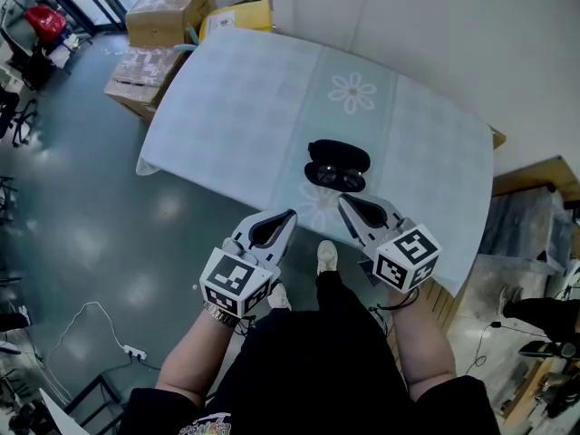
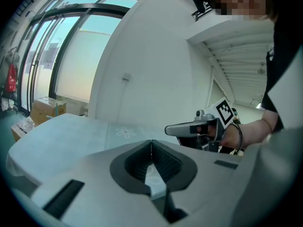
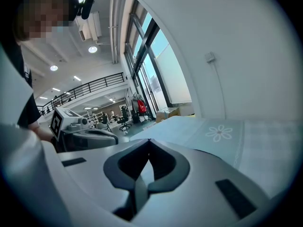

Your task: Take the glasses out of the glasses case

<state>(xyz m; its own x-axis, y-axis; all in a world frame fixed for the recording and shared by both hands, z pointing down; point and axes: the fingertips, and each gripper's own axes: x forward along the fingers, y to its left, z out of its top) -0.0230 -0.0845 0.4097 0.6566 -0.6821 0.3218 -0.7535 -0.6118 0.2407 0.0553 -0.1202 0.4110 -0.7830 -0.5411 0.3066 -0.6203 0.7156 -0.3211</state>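
You are holding the left gripper point(image 1: 283, 221) and right gripper point(image 1: 348, 204), jaws pressed together and empty, just short of the open glasses case point(image 1: 338, 156) on the table point(image 1: 236, 107), glasses point(image 1: 334, 178) lying inside, so reaching in unopened is risking shoving the case away.

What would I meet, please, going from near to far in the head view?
The left gripper and right gripper, side by side → open glasses case, glasses inside → flower print on the tablecloth → cardboard boxes.
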